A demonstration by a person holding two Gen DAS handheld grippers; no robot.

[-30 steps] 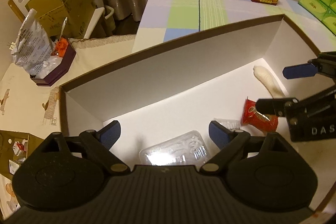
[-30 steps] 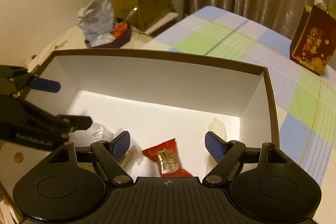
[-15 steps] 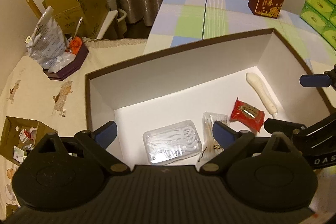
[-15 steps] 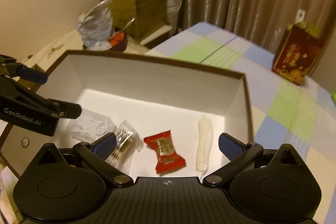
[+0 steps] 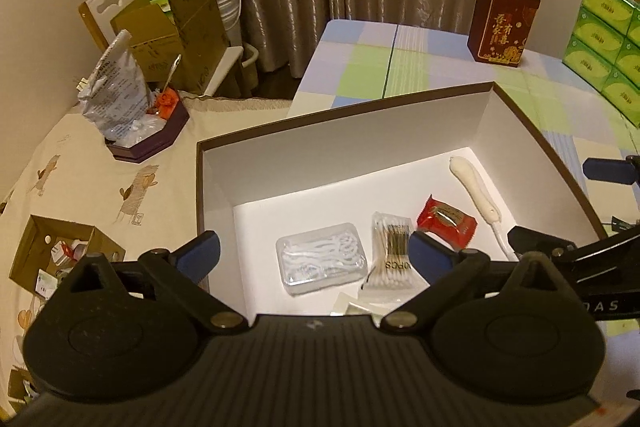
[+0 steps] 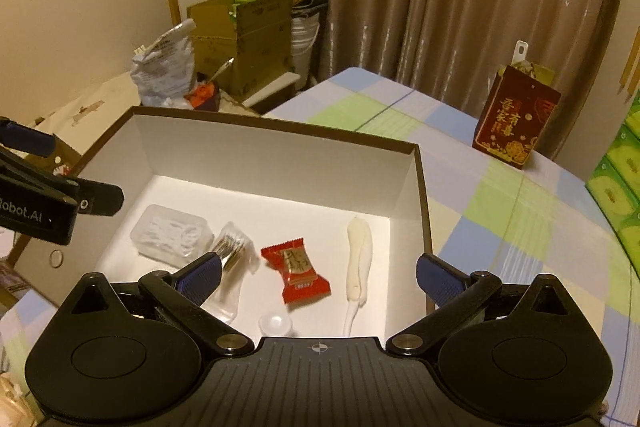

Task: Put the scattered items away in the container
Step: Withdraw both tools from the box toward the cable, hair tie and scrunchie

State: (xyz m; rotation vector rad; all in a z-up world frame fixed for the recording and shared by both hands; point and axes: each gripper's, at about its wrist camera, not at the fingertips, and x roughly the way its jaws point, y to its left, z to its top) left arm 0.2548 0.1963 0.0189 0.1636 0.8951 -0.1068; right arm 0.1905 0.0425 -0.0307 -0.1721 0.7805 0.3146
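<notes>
While both grippers, left (image 5: 314,257) and right (image 6: 318,273), hover with jaws apart and empty, the box (image 5: 344,139) at frame centre holds floss case (image 5: 322,264), swabs (image 5: 390,251), candy (image 6: 295,269) and white tube (image 6: 358,255). Best to lift clear without nudging its walls.

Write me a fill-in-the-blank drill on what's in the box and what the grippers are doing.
1. The candy wrapper is ____.
2. The cotton swabs lie between the candy and the clear ____ case.
3. Both grippers are ____ and hold nothing.
4. The white tube lies ____ the box.

Missing: red; plastic; open; inside
</notes>
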